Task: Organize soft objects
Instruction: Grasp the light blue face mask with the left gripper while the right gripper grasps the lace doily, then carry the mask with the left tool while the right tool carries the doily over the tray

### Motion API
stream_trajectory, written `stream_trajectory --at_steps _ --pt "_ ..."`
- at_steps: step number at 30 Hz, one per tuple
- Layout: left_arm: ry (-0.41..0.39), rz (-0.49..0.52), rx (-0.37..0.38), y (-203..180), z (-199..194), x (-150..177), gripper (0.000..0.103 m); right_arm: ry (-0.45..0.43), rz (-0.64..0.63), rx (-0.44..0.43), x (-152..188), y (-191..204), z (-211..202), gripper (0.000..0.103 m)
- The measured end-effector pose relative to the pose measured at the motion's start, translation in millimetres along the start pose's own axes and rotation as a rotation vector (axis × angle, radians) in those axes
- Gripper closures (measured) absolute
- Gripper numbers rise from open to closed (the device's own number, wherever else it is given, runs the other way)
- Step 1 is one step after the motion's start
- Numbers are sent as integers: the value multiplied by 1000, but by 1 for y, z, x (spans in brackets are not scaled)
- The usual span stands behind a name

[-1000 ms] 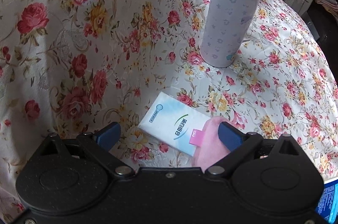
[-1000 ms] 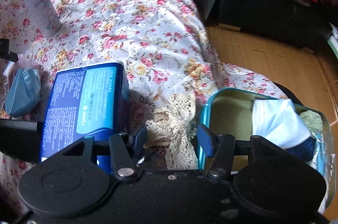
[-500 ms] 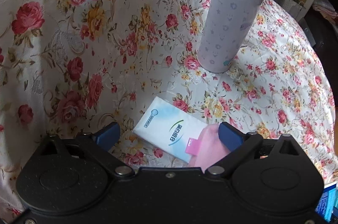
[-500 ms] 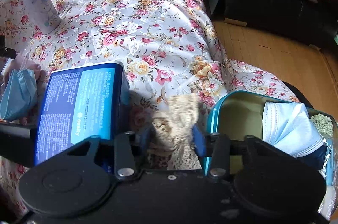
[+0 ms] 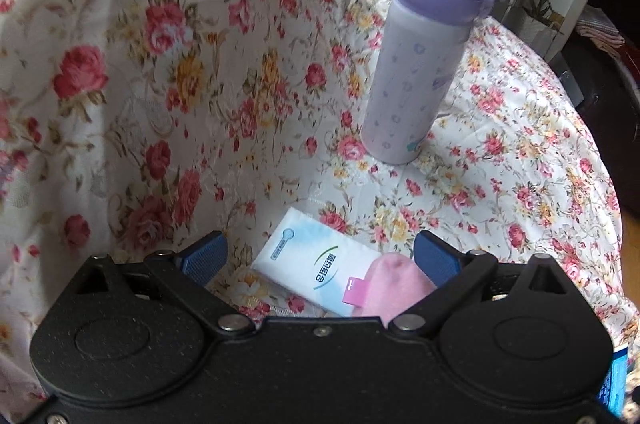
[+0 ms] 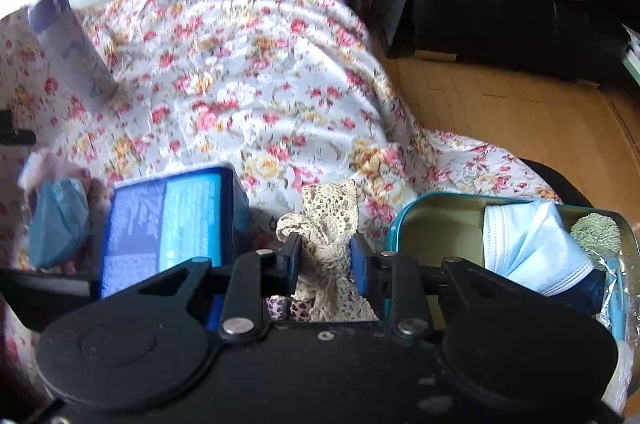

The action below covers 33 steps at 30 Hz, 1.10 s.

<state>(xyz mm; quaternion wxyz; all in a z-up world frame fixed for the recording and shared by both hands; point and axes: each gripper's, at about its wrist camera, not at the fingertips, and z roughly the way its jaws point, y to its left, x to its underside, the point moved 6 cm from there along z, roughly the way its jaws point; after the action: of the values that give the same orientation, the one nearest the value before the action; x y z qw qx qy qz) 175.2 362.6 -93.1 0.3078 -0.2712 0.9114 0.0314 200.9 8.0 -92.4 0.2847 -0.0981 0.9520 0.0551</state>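
1. The left gripper is spread wide, holding nothing, low in its view.
2. The right gripper pinches the lace cloth at bottom middle.
3. At lower right, the teal tin holds a folded mask and a green scrubby.

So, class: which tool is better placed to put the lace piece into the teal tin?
The right tool: already shut on the lace piece, beside the teal tin. The left tool is open.

daylight – bright, window glare top left | motion blur – both views | fisheye-bent edges
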Motion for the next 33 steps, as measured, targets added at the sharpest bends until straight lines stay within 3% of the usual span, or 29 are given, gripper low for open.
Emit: stream_trajectory --at_steps 5,12,17,19,23,26,29,33 --pt "-35 85 11 -12 -12 5 7 -44 23 -23 -4 -2 -24 77" --pt "-1 252 101 -41 -35 21 7 -82 65 -72 5 -6 -50 77" --pt "74 329 171 -60 -46 44 7 -91 86 -102 12 -10 -59 77" --pt "113 349 166 -66 -42 52 7 -92 96 -116 16 -13 -62 77" --pt "174 347 129 -70 -29 56 7 -97 105 -130 21 -16 -66 77" --pt "241 301 160 -73 -17 58 7 -93 117 -139 25 -19 -66 77" --pt "293 258 176 -77 -5 61 12 -85 130 -147 29 -20 -65 77" --pt "308 280 136 -84 3 67 21 -81 138 -155 33 -20 -66 77"
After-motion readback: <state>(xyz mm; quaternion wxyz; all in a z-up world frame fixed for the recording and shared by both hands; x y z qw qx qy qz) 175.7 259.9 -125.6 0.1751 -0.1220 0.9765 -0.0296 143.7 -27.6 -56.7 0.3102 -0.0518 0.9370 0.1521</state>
